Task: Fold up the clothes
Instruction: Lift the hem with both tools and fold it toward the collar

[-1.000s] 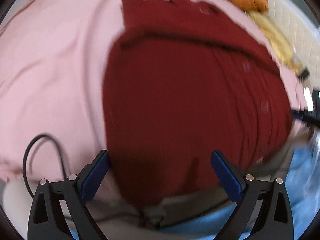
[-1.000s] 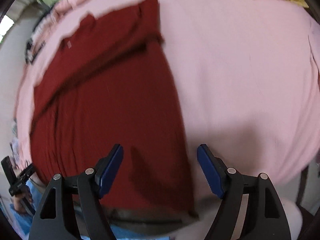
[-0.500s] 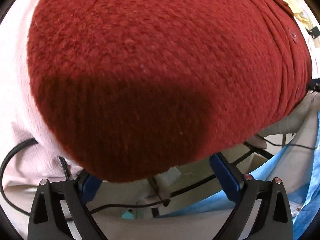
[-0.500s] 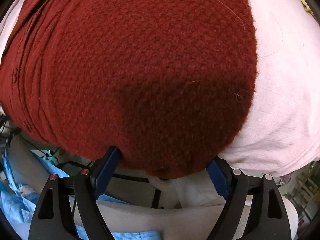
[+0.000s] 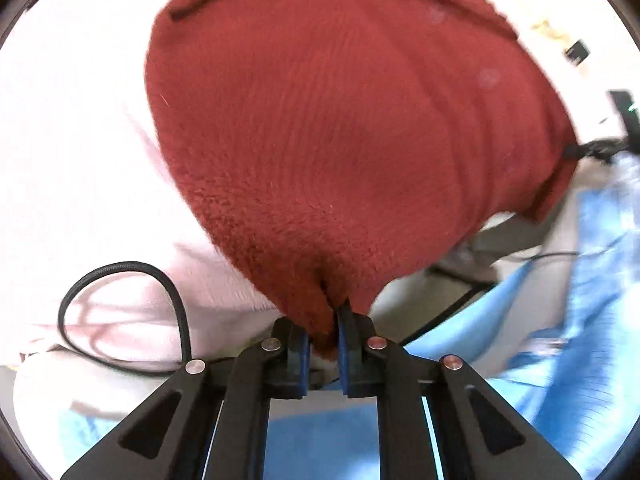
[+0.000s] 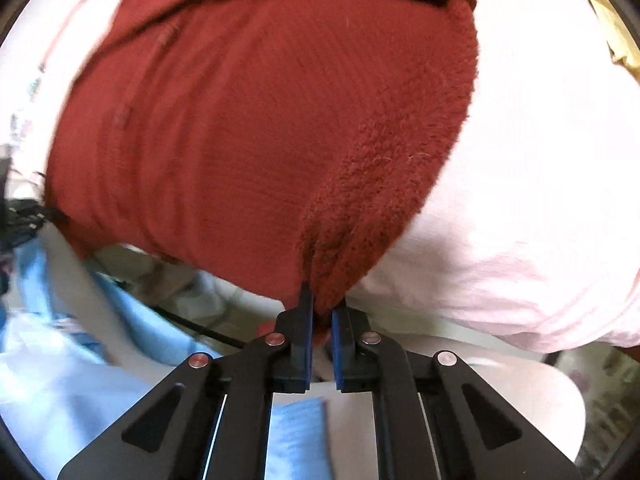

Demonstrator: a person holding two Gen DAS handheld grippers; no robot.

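Both my claws point steeply down at a dark red knitted sweater lying on a pale pink sheet. My left gripper has just been closing, and its blue pads now pinch the sweater's near hem at its left corner; the wool bunches into a fold between them. My right gripper has likewise just closed and clamps the hem at the right corner, where the knit looks fluffy. The sweater fills most of both views, so its far end is cut off at the top edge. Motion blur softens everything. A black cable loops over the sheet beside my left claw. Below the sheet's edge, light blue fabric and grey shapes are too smeared to identify. A yellowish patch sits at the right view's rim, indistinct.
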